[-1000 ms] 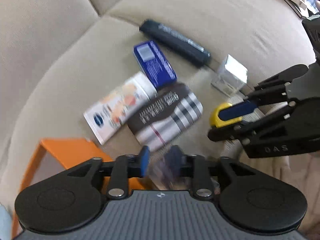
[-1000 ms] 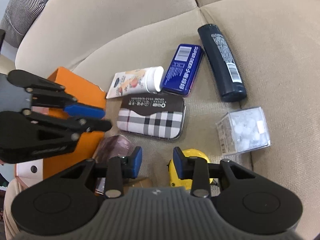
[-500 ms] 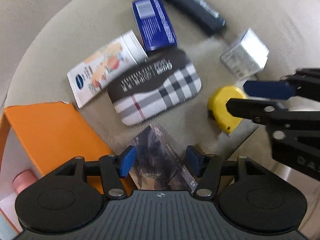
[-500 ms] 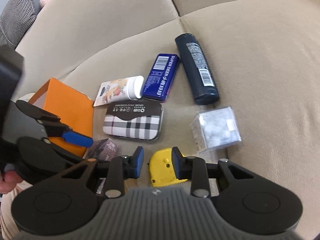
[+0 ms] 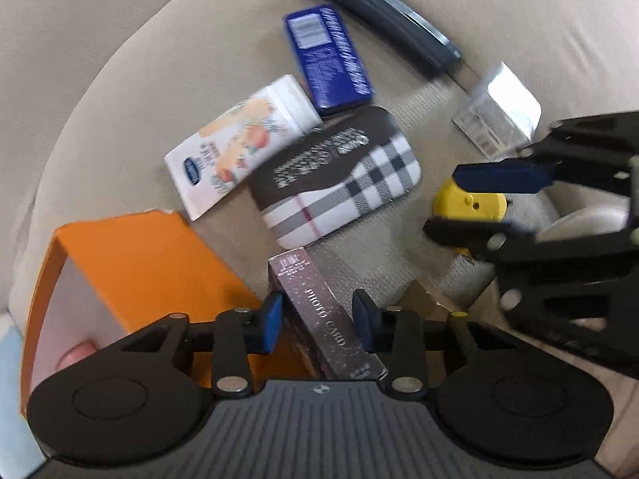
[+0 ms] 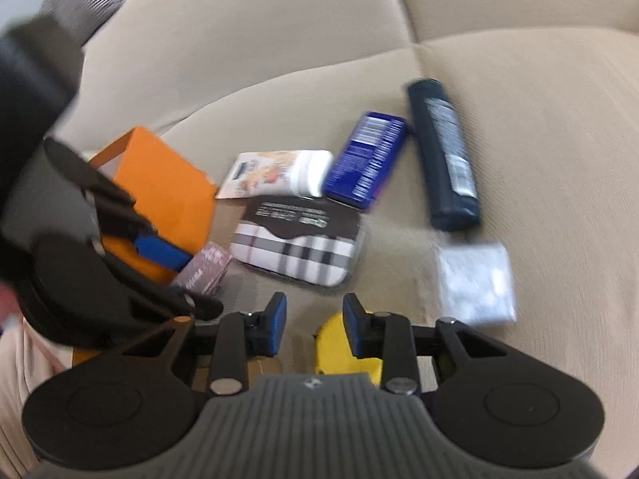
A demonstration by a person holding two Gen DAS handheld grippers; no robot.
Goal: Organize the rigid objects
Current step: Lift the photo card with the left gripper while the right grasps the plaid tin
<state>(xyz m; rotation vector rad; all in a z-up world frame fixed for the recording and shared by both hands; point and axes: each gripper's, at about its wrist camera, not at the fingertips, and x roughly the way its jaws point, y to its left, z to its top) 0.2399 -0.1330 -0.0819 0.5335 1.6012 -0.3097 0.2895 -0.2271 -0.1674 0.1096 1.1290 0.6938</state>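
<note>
While 1 photo card box (image 5: 319,311), 1 plaid case (image 5: 339,177) and 1 yellow tape measure (image 5: 469,203) lie on the sofa (image 5: 120,60), the left gripper (image 5: 317,319), wider half a second ago, is closing its fingers around the box; the right gripper (image 6: 313,321) stays narrow, empty, above the tape measure.

On the beige sofa lie one orange box (image 5: 135,263), one photo card box (image 5: 319,311), one plaid tin (image 5: 339,187), one white tube (image 5: 235,147), one blue tin (image 5: 327,56), one dark bottle (image 5: 383,16), one clear cube (image 6: 475,279) and one yellow tape measure (image 5: 475,203).
</note>
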